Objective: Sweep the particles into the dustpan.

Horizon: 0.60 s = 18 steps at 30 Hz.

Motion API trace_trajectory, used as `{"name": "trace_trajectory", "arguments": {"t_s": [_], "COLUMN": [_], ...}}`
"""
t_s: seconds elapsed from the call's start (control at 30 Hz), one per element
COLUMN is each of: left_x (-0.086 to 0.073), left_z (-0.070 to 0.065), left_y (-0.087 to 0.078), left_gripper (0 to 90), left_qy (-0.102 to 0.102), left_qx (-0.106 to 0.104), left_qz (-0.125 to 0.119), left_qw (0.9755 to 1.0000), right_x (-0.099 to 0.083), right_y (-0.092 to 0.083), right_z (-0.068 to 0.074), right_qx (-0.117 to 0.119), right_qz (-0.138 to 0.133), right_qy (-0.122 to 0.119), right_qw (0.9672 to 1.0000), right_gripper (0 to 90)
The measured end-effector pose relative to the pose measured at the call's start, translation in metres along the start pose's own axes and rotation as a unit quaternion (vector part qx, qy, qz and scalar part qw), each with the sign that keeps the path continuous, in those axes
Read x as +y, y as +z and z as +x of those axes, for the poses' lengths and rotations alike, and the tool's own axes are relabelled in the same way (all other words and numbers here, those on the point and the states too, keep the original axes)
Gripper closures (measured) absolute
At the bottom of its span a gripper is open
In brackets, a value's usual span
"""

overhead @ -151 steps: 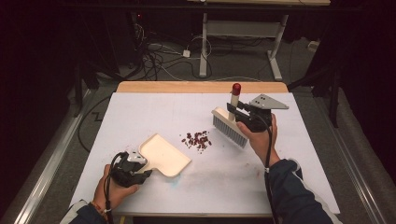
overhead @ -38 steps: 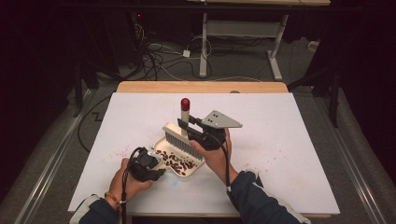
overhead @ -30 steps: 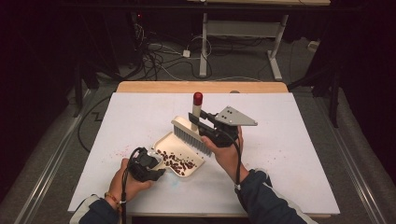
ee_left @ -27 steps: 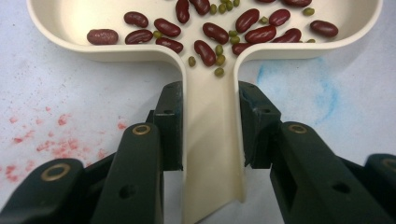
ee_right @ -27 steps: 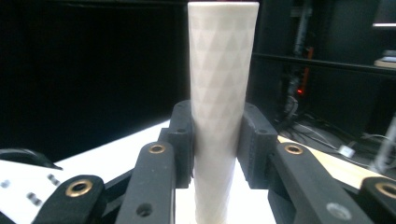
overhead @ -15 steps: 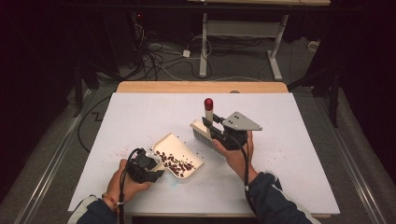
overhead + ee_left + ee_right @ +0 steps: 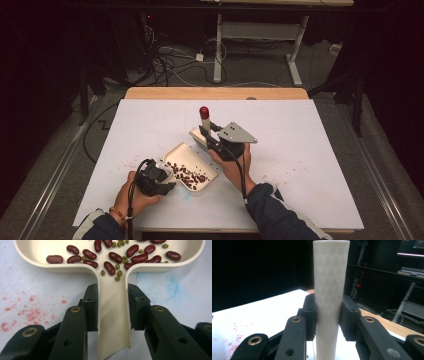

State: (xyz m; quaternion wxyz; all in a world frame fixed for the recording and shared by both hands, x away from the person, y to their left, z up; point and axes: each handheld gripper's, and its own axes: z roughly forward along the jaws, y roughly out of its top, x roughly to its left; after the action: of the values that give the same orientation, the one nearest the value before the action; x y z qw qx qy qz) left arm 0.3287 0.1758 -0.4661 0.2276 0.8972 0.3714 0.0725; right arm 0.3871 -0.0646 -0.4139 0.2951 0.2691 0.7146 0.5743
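Holding one dustpan [image 7: 191, 161] (many beans [image 7: 115, 257]), one brush [image 7: 204, 125].

Table centre: taken up by the dustpan [image 7: 192, 165] with beans [image 7: 113, 257], held by the left gripper [image 7: 159, 179].
Just behind it: the brush [image 7: 204, 129], gripped upright by the right gripper [image 7: 216, 142].
Far and right table [image 7: 310, 130]: left free.

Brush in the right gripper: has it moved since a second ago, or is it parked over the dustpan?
Yes. The brush, clamped in the right gripper, has swung right and away from the dustpan, toward the table's far side.
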Motion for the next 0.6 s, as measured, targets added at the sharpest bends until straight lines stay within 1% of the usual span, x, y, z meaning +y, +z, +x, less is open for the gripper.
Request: {"name": "trace_trajectory", "arguments": {"t_s": [0.07, 0.1, 0.17, 0.23, 0.3, 0.33, 0.4, 0.47, 0.5, 0.6], "left_x": [0.0, 0.0, 0.0, 0.0, 0.001, 0.001, 0.0, 0.001, 0.001, 0.0], "left_z": [0.0, 0.0, 0.0, 0.0, 0.0, 0.0, 0.0, 0.0, 0.0, 0.001], "left_y": [0.0, 0.0, 0.0, 0.0, 0.0, 0.0, 0.0, 0.0, 0.0, 0.0], "left_gripper": [64.1, 64.1, 64.1, 64.1, 64.1, 64.1, 64.1, 64.1, 64.1, 64.1], "left_qy": [0.0, 0.001, 0.001, 0.0, 0.001, 0.001, 0.0, 0.0, 0.0, -0.001], "left_qx": [0.0, 0.0, 0.0, 0.0, -0.001, 0.0, -0.001, -0.001, -0.002, -0.004], "left_qz": [0.0, 0.0, 0.0, 0.0, 0.001, 0.001, 0.0, 0.0, 0.0, -0.002], "left_qw": [1.0, 1.0, 1.0, 1.0, 1.0, 1.0, 1.0, 1.0, 1.0, 1.0], "right_x": [0.001, 0.001, 0.002, 0.002, 0.004, 0.004, 0.005, 0.006, 0.006, 0.006], "right_y": [0.005, 0.005, 0.009, 0.01, 0.012, 0.012, 0.017, 0.018, 0.019, 0.021], "right_z": [0.007, 0.007, 0.011, 0.011, 0.01, 0.01, 0.008, 0.007, 0.007, 0.009], "right_qx": [0.007, 0.007, 0.014, 0.015, 0.01, 0.01, 0.002, 0.002, 0.007, 0.024], "right_qz": [0.005, 0.005, 0.007, 0.008, 0.003, 0.003, 0.003, 0.003, 0.004, 0.006], "right_qy": [-0.007, -0.007, -0.013, -0.013, -0.01, -0.01, -0.008, -0.005, 0.001, 0.002], "right_qw": [0.9999, 0.9999, 0.9998, 0.9998, 0.9999, 0.9999, 1.0, 1.0, 1.0, 0.9997], "right_gripper": [70.2, 70.2, 70.2, 70.2, 70.3, 70.3, 70.3, 70.3, 70.3, 70.3]}}
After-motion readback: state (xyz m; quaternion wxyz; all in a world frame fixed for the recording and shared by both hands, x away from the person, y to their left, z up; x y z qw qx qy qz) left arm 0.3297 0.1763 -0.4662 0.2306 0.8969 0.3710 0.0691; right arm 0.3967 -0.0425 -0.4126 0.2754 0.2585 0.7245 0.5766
